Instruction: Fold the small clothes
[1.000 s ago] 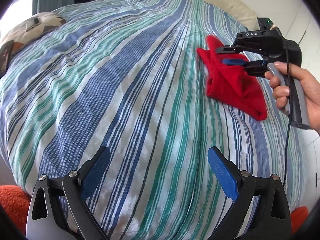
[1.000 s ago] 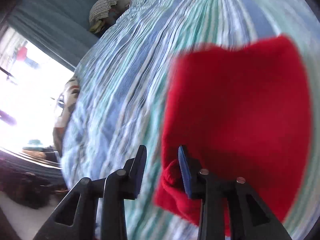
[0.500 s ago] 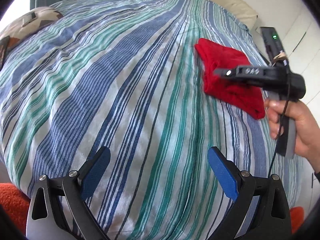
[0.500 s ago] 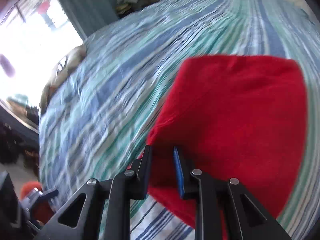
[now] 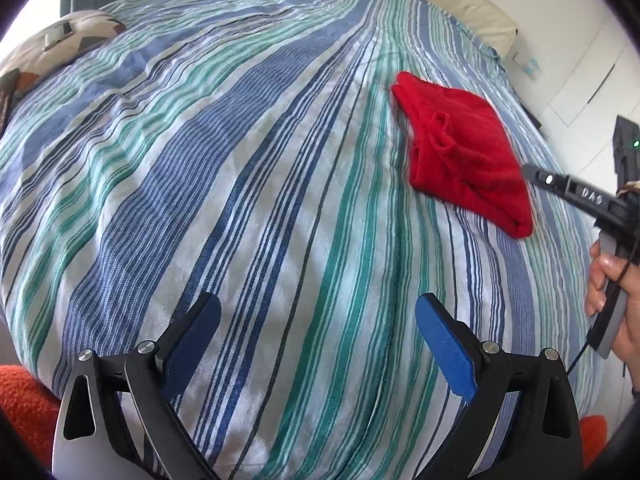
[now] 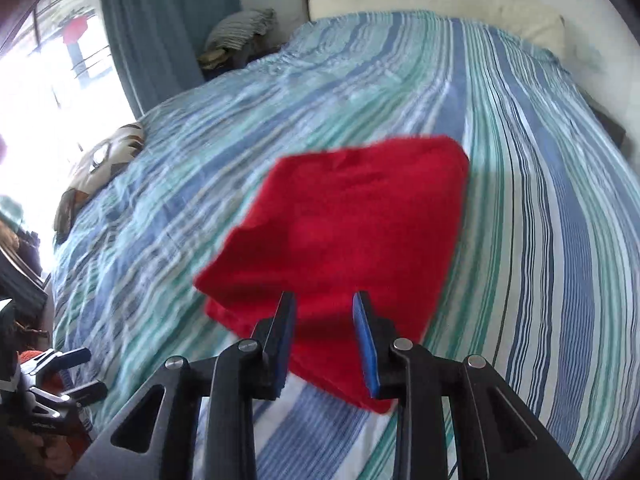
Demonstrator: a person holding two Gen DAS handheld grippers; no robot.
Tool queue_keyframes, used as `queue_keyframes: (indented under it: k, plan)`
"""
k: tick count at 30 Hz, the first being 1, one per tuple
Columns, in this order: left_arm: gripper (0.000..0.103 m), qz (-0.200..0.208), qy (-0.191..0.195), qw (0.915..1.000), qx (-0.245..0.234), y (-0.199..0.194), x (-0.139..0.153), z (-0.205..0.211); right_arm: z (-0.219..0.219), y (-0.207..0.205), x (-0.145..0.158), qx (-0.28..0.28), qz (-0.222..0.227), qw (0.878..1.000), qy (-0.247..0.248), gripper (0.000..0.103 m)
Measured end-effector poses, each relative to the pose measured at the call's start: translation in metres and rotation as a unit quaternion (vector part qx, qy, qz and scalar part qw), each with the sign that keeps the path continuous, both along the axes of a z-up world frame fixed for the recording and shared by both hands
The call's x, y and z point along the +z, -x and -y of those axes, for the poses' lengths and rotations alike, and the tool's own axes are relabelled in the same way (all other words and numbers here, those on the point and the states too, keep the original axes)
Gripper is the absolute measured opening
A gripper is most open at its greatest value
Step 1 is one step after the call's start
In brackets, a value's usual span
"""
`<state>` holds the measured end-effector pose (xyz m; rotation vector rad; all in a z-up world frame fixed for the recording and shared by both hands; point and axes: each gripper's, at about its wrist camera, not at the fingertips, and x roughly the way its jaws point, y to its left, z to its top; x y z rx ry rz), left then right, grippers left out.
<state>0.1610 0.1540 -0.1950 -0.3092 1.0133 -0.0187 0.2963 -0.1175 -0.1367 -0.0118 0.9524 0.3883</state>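
red cloth [image 5: 464, 152] folded, bedspread [image 5: 240, 184] open

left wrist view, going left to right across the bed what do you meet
patterned pillow → striped bedspread → red garment → right hand-held gripper → hand

Striped bedspread [image 5: 240, 200] covers the bed; patterned pillow [image 5: 60, 44] at its edge; teal curtain [image 6: 160, 28] behind.

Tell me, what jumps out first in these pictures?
A bright red folded garment lies on the blue-and-green striped bedspread, toward its right side. The right gripper hangs just short of it, jaws opening and empty; the left gripper hovers wide open over bare stripes.
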Motion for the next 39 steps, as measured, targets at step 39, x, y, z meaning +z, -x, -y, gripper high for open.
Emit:
queue_keyframes:
  k: [39]
  plan:
    - [0.099,-0.002,-0.123,0.9916,-0.042,0.016,-0.013,0.040,0.063,0.226,-0.049,-0.131,-0.005,0.991,-0.005,0.070]
